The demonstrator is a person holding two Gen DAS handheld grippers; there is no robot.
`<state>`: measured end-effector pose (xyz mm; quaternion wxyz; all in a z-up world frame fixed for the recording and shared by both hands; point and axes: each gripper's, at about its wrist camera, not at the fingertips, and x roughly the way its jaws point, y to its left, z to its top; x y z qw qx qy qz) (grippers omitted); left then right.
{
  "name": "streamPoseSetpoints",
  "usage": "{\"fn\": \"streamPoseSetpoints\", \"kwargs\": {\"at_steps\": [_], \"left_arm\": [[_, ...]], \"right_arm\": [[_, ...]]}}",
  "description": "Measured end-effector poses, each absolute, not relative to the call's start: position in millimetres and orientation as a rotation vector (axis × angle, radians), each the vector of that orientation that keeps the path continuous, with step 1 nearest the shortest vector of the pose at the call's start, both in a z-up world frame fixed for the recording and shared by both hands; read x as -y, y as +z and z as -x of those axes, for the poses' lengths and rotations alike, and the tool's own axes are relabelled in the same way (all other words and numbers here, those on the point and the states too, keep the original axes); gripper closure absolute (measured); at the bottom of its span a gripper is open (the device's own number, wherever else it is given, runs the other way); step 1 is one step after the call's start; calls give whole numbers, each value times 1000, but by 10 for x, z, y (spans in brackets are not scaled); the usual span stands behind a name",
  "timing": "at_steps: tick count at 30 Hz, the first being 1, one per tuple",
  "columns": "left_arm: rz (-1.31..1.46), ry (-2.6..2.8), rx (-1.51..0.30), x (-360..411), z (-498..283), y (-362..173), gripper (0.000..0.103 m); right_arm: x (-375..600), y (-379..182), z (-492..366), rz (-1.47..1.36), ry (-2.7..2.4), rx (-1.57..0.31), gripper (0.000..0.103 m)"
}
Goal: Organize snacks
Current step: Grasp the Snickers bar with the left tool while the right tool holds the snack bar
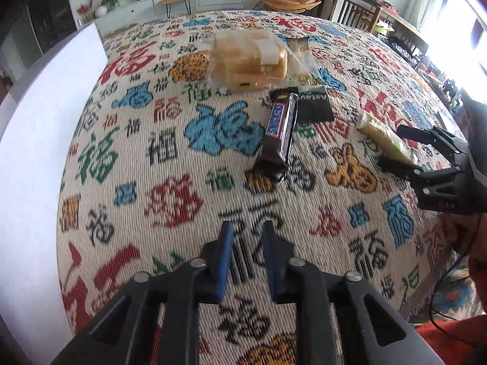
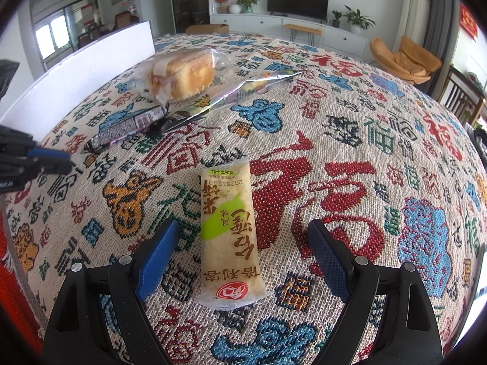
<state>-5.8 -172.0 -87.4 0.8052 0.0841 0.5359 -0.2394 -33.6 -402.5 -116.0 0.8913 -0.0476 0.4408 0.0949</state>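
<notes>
A pale rice-cracker packet [image 2: 229,237] with a green patch lies on the patterned cloth between the fingers of my right gripper [image 2: 243,237], which is open and straddles it without touching. It also shows in the left wrist view [image 1: 385,138], with the right gripper [image 1: 398,146] around it. A Snickers bar [image 1: 278,133] lies mid-table; it also shows in the right wrist view [image 2: 127,130]. A bagged bread loaf [image 1: 248,59] and a foil snack bag [image 2: 243,91] lie beyond. My left gripper [image 1: 247,234] is nearly closed, with a narrow gap, empty, hovering short of the Snickers bar.
A white board [image 1: 39,140] stands along the table's left edge; it also shows in the right wrist view [image 2: 82,73]. A black packet [image 1: 313,108] lies beside the Snickers bar. Wooden chairs [image 1: 356,9] stand past the far right side.
</notes>
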Motion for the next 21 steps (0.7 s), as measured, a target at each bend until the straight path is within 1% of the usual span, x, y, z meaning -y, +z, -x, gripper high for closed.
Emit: {"fn": "streamPoseSetpoints", "kwargs": {"at_steps": [1,2,3,6,10,11,13,14,15,18,21], "left_arm": [[-155,-505,-1149,1673,84,-874,34],[-146,-482,-1120,1642,108,-847,12],[-147,-461,-1079,1633,123,-808,10],[-113,-467,-1046,1741,2,-718,10],[-149,-478,-1010,2148,-242,-659,10],[-174,-476,-1013,2263,-300,-682,12],[-204,-474,-1033,2436,-421,-763,30],[-202,-471,-1061,2480,-484,-825,55],[-184,-470,-1099,2488,-541,-895,85],[-94,-469,-1087,2341,-493,-916,86],[-47,-437,-1057,2052,-284,-846,86]], "right_arm": [[4025,-1160,333,99,197,-915,15],[4026,-1159,338,98,197,-915,15],[4025,-1159,336,99,197,-915,15],[4024,-1158,335,100,195,-915,15],[4023,-1159,331,100,195,-915,15],[4023,-1159,330,99,196,-915,15],[4023,-1159,334,99,196,-915,15],[4023,-1160,334,99,196,-915,15],[4025,-1160,333,98,197,-915,15],[4027,-1157,335,97,197,-914,15],[4039,-1161,331,88,203,-915,14]]}}
